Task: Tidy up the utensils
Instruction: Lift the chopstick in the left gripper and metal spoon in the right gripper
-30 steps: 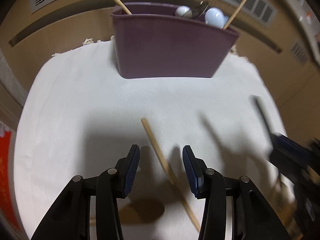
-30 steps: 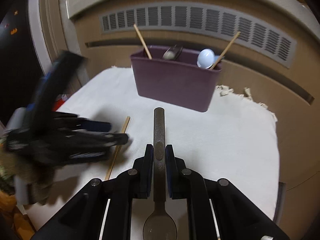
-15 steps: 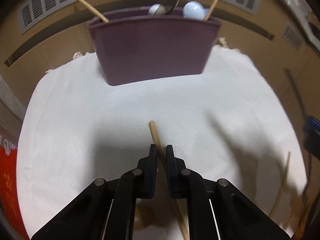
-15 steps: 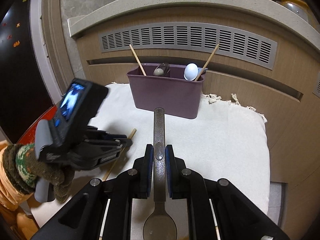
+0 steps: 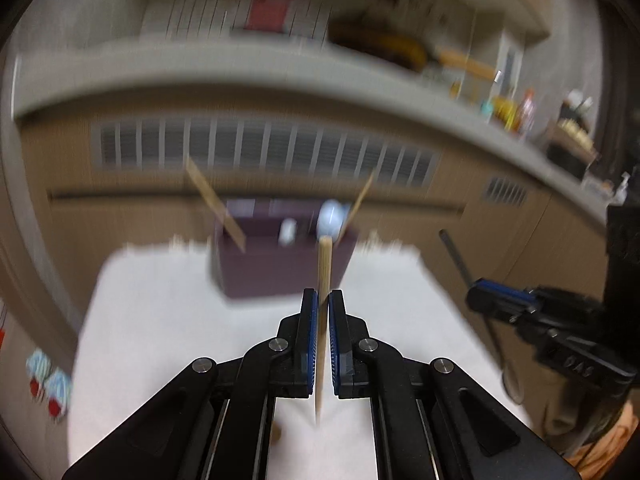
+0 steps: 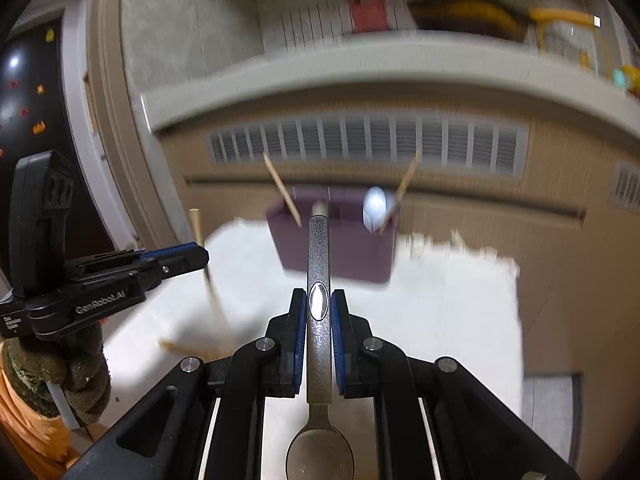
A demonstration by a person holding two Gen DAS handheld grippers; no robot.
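On the left we hold the left gripper [image 5: 323, 304] with its fingers [image 5: 309, 336] clamped on a wooden chopstick [image 5: 322, 280]. In the right wrist view the same gripper [image 6: 200, 257] comes in from the left edge, carried by a gloved hand [image 6: 68, 376], and the chopstick [image 6: 197, 228] stands nearly upright through its tips, clear of the white cloth [image 6: 440, 320] below. The lower part of the stick is a blur there, so we cannot tell where it ends.

In the middle distance the purple utensil holder [image 5: 276, 268] sits at the far edge of the cloth, in front of a wooden panel with a slatted vent [image 5: 264, 152]. Two chopsticks lean out of it, one to the left [image 5: 216, 204] and one to the right [image 5: 360, 200], and between them we see a pale spoon bowl [image 5: 332, 220] (all of this is smeared).

On the right, the right gripper [image 6: 319, 304] has its fingers [image 6: 340, 344] shut on the handle of a metal spoon [image 6: 319, 280], with the handle pointing toward the holder and the bowl back near the camera. In the left wrist view that gripper [image 5: 496, 300] enters from the right edge, the dark spoon handle [image 5: 454, 256] rising slantwise from it.
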